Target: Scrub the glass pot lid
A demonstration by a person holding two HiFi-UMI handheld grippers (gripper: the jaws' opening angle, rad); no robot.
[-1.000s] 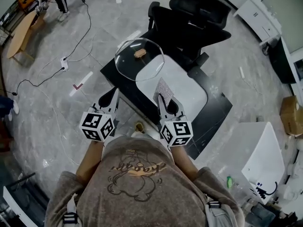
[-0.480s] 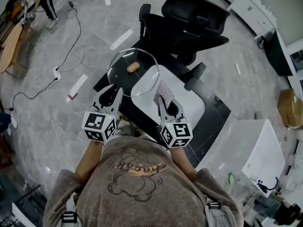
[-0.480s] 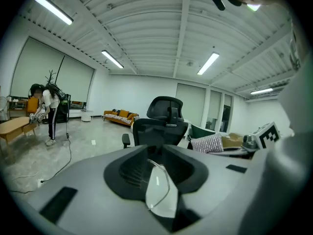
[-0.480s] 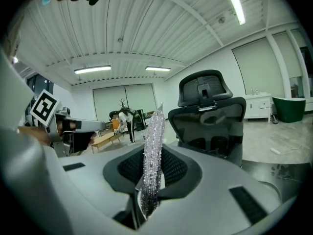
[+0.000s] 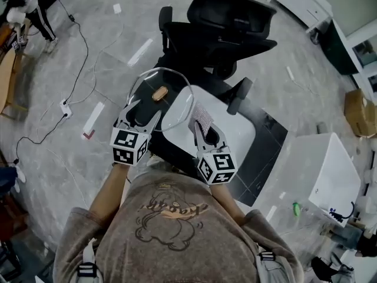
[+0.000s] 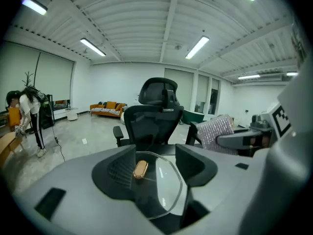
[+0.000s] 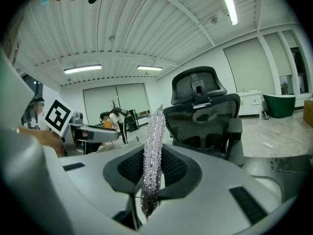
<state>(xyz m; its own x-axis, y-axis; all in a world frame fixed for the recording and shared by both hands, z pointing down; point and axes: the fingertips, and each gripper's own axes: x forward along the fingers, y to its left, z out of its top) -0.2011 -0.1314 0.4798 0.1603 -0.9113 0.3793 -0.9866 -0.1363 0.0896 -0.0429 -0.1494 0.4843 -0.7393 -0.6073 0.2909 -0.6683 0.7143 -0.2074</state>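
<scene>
The glass pot lid (image 5: pixel 171 102) lies knob up on the black table (image 5: pixel 259 149), with its right part over a white board (image 5: pixel 227 125). Its brown knob (image 5: pixel 158 93) shows in the left gripper view as the knob (image 6: pixel 140 169) on the lid (image 6: pixel 164 190). My left gripper (image 5: pixel 144 109) reaches over the lid's near left rim. Its jaws have just been opening and stand wide, with the lid (image 6: pixel 164 190) between them and the pads apart from it. My right gripper (image 5: pixel 205 127) is shut on a glittering scrub cloth (image 5: pixel 203 114), which stands upright (image 7: pixel 152 155) by the lid's right edge.
A black office chair (image 5: pixel 218 28) stands right behind the table. A white cabinet (image 5: pixel 330 175) is at the right and a cardboard box (image 5: pixel 359 111) beyond it. Cables and a power strip (image 5: pixel 65 108) lie on the floor at left, where a person (image 5: pixel 23 10) stands far off.
My left gripper has moved forward onto the lid's near rim and its jaws have opened from shut. The right gripper with the cloth has shifted slightly towards the lid.
</scene>
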